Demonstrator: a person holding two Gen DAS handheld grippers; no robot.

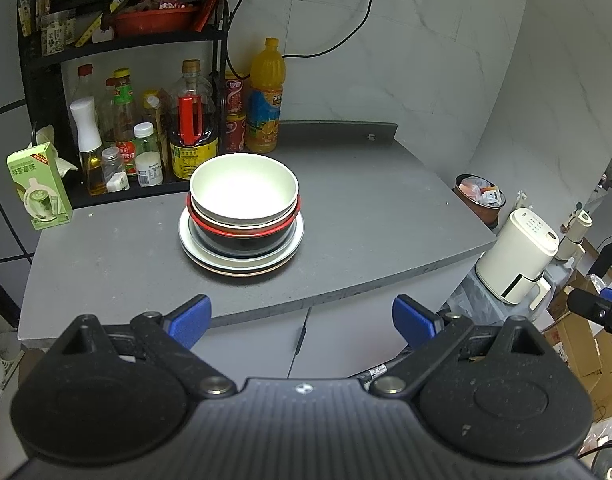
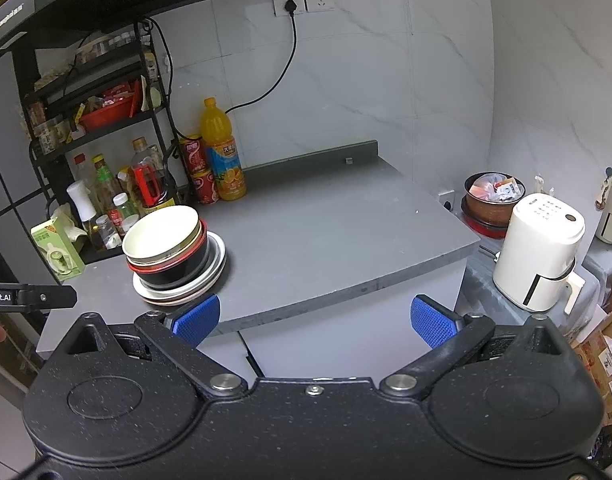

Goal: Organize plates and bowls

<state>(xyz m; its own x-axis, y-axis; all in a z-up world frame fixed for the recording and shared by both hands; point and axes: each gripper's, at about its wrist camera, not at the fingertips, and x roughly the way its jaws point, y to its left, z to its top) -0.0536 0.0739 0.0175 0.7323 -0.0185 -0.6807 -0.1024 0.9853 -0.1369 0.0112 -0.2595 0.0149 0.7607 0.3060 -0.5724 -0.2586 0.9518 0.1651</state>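
- Grey countertop point(image 1: 366, 208) in a tiled kitchen corner carries the whole load; a black rack of condiment bottles point(image 1: 146, 140) stands at its back left, an orange juice bottle point(image 1: 266, 96) just beside it.
- Left gripper point(image 1: 302, 316): blue pads spread wide, nothing between them, hanging off the front edge of the counter and apart from the crockery.
- Right gripper point(image 2: 314, 318): likewise spread and empty, short of the counter edge, with the stack ahead and to its left.
- Task items sit as 1 pile left of centre: a white bowl point(image 1: 244, 188) nested in a red-rimmed black bowl point(image 1: 244, 236), both on a stack of plates point(image 1: 242, 260). The plate count cannot be read; at least 2 rims show.
- Judgement: sorting has either finished or not begun; the frames alone do not settle it.
- Risk 1: pinching the white bowl's rim may lift the black bowl with it if the 2 are wedged, then drop it.
- Risk 2: a sideways pull could slide the plates toward the front edge.
- Risk 3: a reach past the pile could topple the bottles close behind it.
- Risk 4: the white appliance point(image 2: 540, 252) standing below the counter's right end lies under any swing that way.
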